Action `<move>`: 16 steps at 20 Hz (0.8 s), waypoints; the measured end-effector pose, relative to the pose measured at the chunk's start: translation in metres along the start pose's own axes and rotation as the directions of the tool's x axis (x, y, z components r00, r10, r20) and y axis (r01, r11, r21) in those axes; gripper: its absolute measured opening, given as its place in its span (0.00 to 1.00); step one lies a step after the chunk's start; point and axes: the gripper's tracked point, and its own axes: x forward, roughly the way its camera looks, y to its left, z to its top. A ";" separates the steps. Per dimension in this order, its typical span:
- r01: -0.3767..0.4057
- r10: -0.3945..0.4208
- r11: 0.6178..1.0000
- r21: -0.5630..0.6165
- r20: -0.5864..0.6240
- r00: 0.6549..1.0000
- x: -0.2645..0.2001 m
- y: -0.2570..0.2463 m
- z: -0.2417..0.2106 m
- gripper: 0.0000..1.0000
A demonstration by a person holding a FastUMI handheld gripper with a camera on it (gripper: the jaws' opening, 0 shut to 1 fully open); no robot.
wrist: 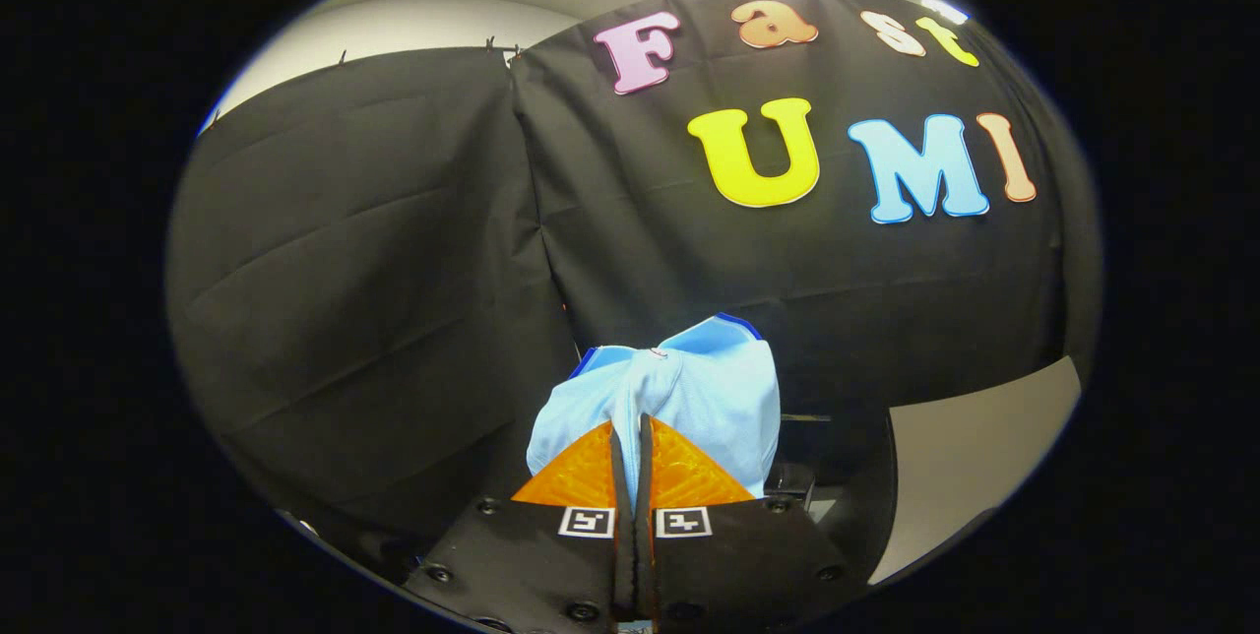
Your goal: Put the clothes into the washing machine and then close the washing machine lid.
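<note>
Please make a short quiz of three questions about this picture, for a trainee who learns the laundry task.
1. True or false: the gripper is open and holds nothing.
2. What colour is the cloth between the fingers?
A. light blue
B. red
C. green
3. What stands behind the cloth?

Key:
1. False. The fingers are shut on the cloth.
2. A.
3. The black booth wall.
</note>
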 end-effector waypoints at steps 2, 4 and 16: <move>0.019 -0.019 1.000 0.003 -0.015 1.000 0.011 0.002 -0.016 0.01; 0.039 -0.039 0.999 -0.003 -0.030 0.999 0.025 0.001 -0.032 0.01; 0.148 -0.151 0.988 -0.029 -0.170 0.974 0.099 -0.028 -0.139 0.01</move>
